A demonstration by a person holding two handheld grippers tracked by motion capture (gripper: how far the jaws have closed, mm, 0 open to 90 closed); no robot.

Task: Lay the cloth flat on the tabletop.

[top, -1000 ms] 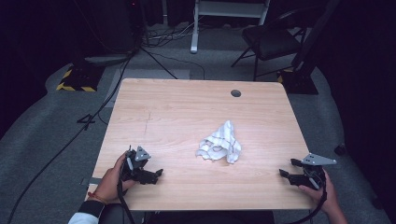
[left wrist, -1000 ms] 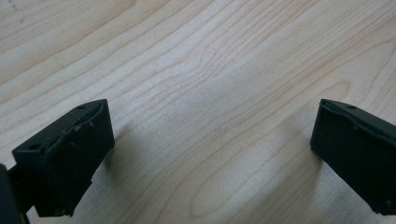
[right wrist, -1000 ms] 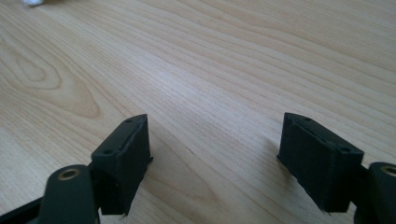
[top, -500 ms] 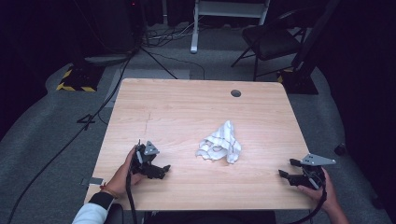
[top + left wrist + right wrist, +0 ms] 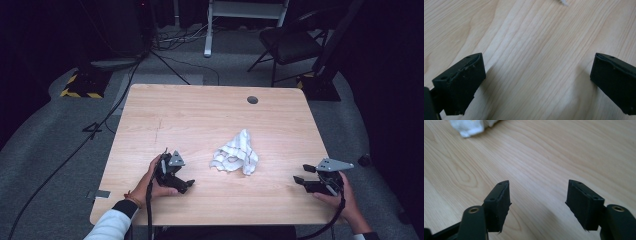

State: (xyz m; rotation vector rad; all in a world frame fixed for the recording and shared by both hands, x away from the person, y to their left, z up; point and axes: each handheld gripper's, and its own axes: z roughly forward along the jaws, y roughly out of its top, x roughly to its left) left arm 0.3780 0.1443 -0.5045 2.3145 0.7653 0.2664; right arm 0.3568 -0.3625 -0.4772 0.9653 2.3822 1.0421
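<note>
Since the earlier frame the left gripper has slid inward along the near edge toward the middle of the table, while the right gripper is sitting about where it was at the near right edge and its jaws have just been closing a little, with nothing between them. The wooden table is taking up most of the high view, its light grain running across, with a small dark round grommet set near the far edge. The crumpled white cloth is lying on the table a little toward the near side of centre, between the two grippers and apart from both. The left gripper is resting low over the wood, held by the left hand, and the left gripper view is showing its jaws standing wide apart over bare table, with a scrap of the cloth at the top edge. The right gripper, held by the right hand, is pointing toward the cloth; in the right gripper view its jaws are standing moderately apart over bare wood, with the cloth's edge lying well ahead at the upper left.
</note>
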